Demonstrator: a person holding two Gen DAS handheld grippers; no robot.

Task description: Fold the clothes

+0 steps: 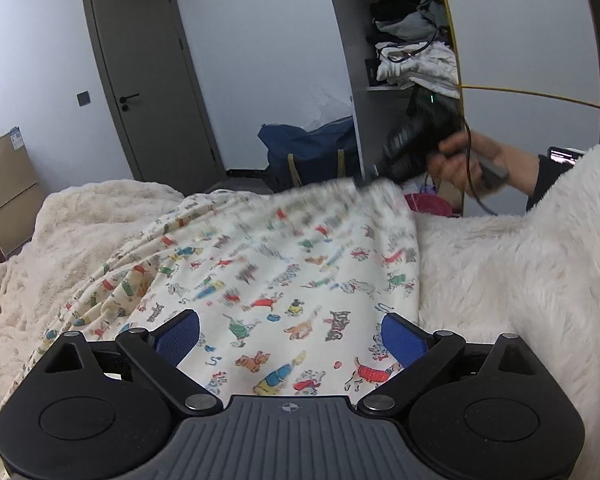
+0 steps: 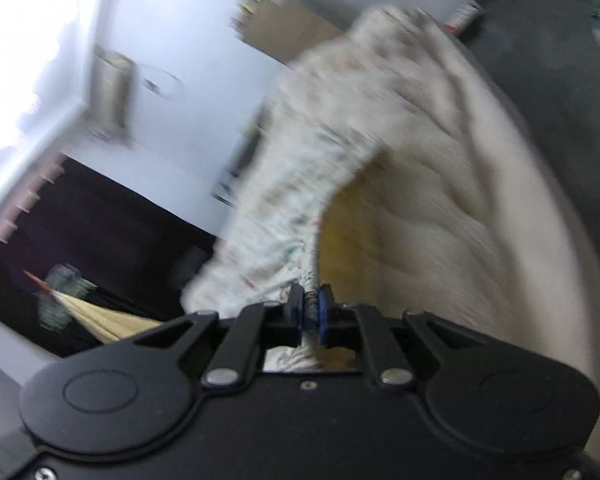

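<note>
A white garment printed with small coloured dogs (image 1: 284,272) lies spread on a fluffy cream blanket (image 1: 500,280). My left gripper (image 1: 290,338) is open just above its near end, blue pads wide apart, nothing between them. My right gripper (image 2: 310,312) is shut on the garment's gathered far edge (image 2: 300,220) and holds it lifted off the bed; in the left wrist view it shows at the far right edge of the garment (image 1: 416,148), held by a hand. The right wrist view is motion-blurred.
A grey door (image 1: 148,80) stands behind the bed. Open wardrobe shelves hold piled clothes (image 1: 412,48). A blue bag (image 1: 312,152) sits on the floor. A beige cabinet (image 1: 8,192) stands at the left. The blanket rises in a mound at the right.
</note>
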